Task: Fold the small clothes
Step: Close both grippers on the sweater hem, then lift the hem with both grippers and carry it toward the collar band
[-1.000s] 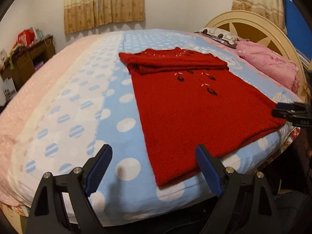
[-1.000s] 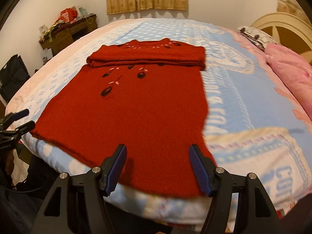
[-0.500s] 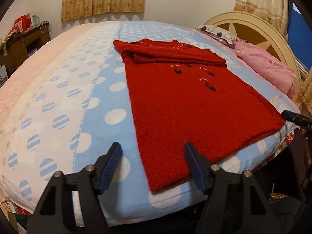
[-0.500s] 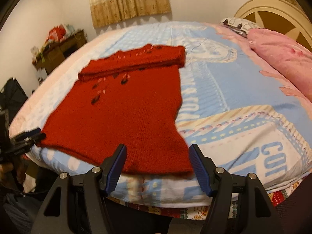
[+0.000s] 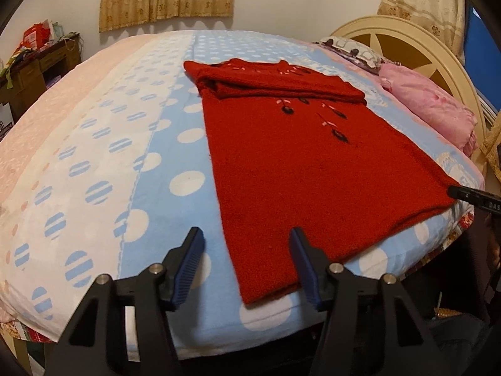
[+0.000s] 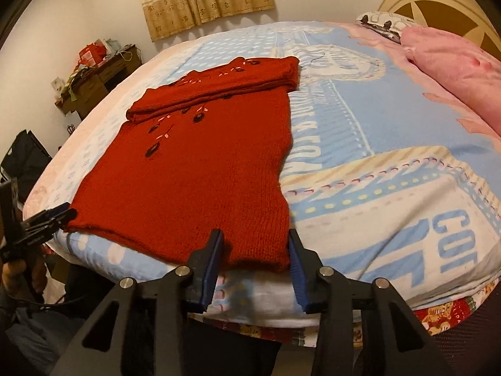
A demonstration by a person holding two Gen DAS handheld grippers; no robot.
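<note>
A red knitted sweater lies flat on the bed, its top part folded down over the body. In the left wrist view, my left gripper straddles the hem's near left corner. Its jaws are closing, and the left pad is still over bare sheet, clear of the cloth. The right wrist view shows the same sweater, with my right gripper around the hem's near right corner. Its jaws are closing too, with the corner between the pads and no visible pinch. Each gripper shows at the other view's edge: the right gripper and the left gripper.
The bed sheet is blue and white with dots, and its edge drops off just below both grippers. A pink pillow and a cream headboard are at the far right. A cluttered wooden desk stands by the wall.
Both grippers' jaws have narrowed. The right gripper slid right along the hem to its right corner. The left gripper stayed at the left corner.
</note>
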